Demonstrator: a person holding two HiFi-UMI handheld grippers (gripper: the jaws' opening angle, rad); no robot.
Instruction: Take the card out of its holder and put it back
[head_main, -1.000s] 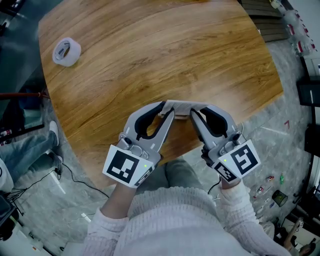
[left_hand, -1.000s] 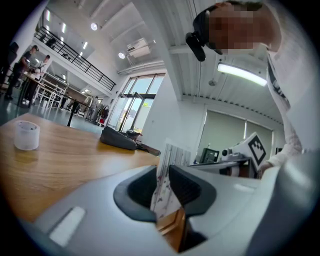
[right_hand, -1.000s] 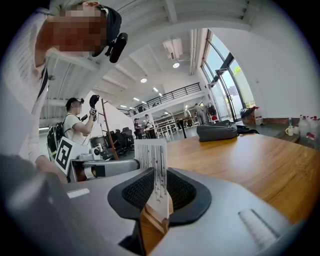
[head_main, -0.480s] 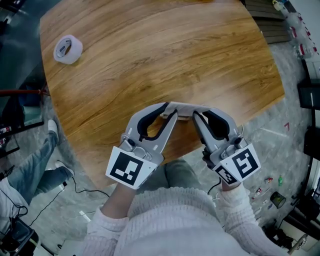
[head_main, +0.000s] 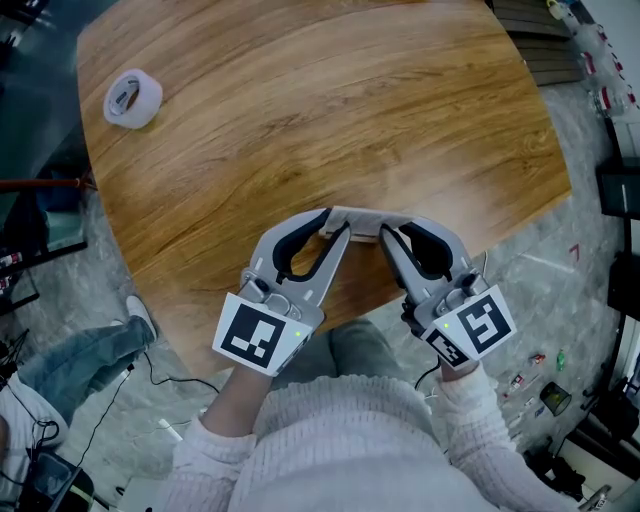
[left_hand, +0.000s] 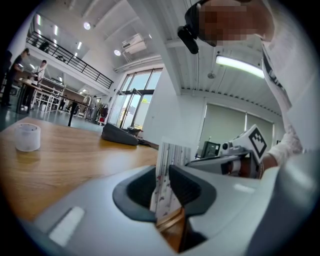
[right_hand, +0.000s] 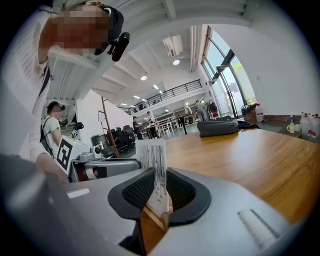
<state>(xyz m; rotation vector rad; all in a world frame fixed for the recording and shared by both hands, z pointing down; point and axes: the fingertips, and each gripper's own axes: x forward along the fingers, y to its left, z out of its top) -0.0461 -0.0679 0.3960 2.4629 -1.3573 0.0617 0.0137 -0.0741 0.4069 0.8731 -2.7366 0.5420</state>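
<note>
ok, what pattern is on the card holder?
Card holder: white, thin dark vertical lines; right gripper view.

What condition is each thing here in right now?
left gripper, shut on one end of the card holder
right gripper, shut on its other end
card holder, spanning both grippers over the table edge
tape roll, lying flat, untouched

No legible text or numbers.

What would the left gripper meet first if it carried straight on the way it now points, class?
Probably the grey right gripper: the left gripper is shut on the pale striped card holder, whose far end the right one grips, though depth is unclear.
</note>
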